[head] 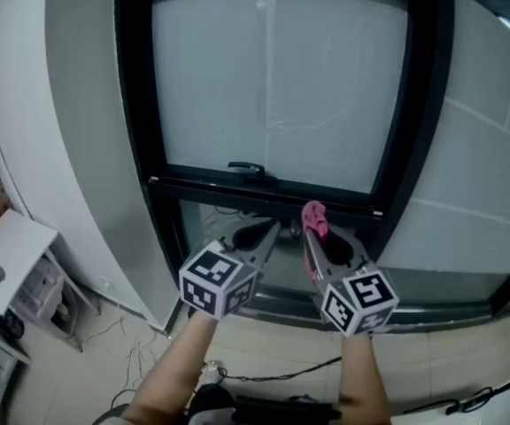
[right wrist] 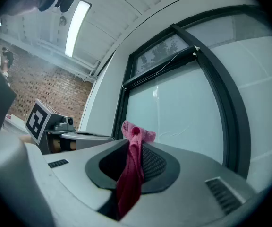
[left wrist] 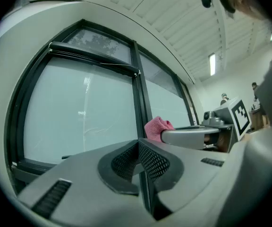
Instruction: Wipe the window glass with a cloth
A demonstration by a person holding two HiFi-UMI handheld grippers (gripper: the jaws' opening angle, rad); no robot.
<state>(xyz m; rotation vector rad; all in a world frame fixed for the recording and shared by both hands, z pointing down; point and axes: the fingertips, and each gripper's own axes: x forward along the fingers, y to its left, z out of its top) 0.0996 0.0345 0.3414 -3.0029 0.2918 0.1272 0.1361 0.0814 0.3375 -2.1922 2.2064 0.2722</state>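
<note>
A big frosted window pane (head: pixel 277 82) in a black frame (head: pixel 135 104) fills the head view ahead of me. My right gripper (head: pixel 308 228) is shut on a pink cloth (head: pixel 314 219), whose bunched end sticks out past the jaw tips just below the pane's lower rail. In the right gripper view the pink cloth (right wrist: pixel 132 167) hangs down between the closed jaws. My left gripper (head: pixel 274 229) sits beside it to the left, shut with nothing in it. The left gripper view shows the cloth (left wrist: pixel 157 127) at the tip of the right gripper (left wrist: pixel 162 135).
A black window handle (head: pixel 246 168) lies on the lower rail. A narrower glass panel (head: pixel 237 224) sits below the rail. A white cabinet (head: pixel 11 259) stands at the lower left, and cables (head: pixel 264 377) lie on the floor. Curved white wall flanks the window.
</note>
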